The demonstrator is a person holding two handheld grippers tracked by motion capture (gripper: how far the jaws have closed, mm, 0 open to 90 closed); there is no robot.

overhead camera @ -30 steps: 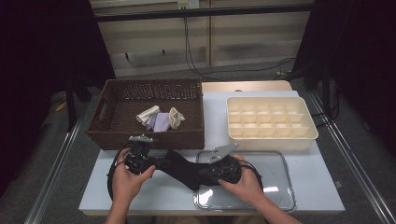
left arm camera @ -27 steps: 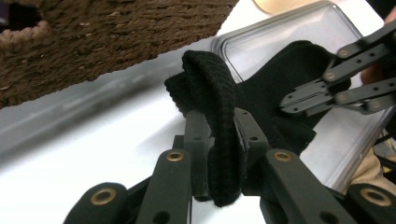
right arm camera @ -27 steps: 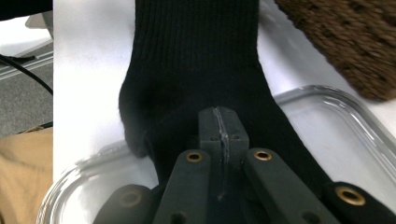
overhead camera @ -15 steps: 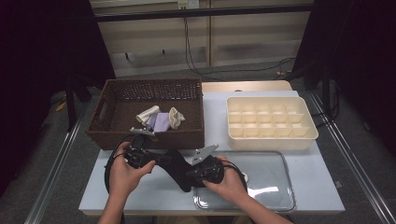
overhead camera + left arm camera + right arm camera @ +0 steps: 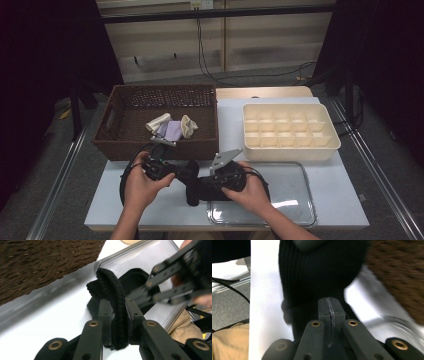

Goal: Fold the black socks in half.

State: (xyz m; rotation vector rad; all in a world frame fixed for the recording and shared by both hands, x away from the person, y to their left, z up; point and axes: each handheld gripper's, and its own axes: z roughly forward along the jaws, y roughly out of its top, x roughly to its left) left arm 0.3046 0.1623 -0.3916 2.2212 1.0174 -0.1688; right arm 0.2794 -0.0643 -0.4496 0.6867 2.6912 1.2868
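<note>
Black knit sock point(image 5: 194, 186) sits between my two grippers at the near edge of the white table point(image 5: 230, 125), just left of the clear plastic lid point(image 5: 290, 200), one end overlapping its corner. Its long axis runs roughly left to right across the table in the high view, sagging toward me in the middle; which end is toe or cuff I cannot tell. Ribbed, soft, fuzzy fabric, bunched into a thick fold. My left gripper point(image 5: 117, 322) pinches a doubled band of the sock point(image 5: 113, 297), jaws held slightly apart by the cloth, the fold sticking up past the tips. My right gripper point(image 5: 331, 307) has its jaws pressed flat together, pads meeting on a thin seam line, with the ribbed sock point(image 5: 317, 272) bulging right beyond the tips; whether a thin edge of fabric is caught there I cannot tell for sure. Behind: dark brown woven wicker basket point(image 5: 125, 107), rectangular, with rolled pale socks point(image 5: 172, 127) inside. To its right, cream plastic tray point(image 5: 292, 152) with a grid of small square compartments. Lid is glossy, rounded-corner rectangle.
</note>
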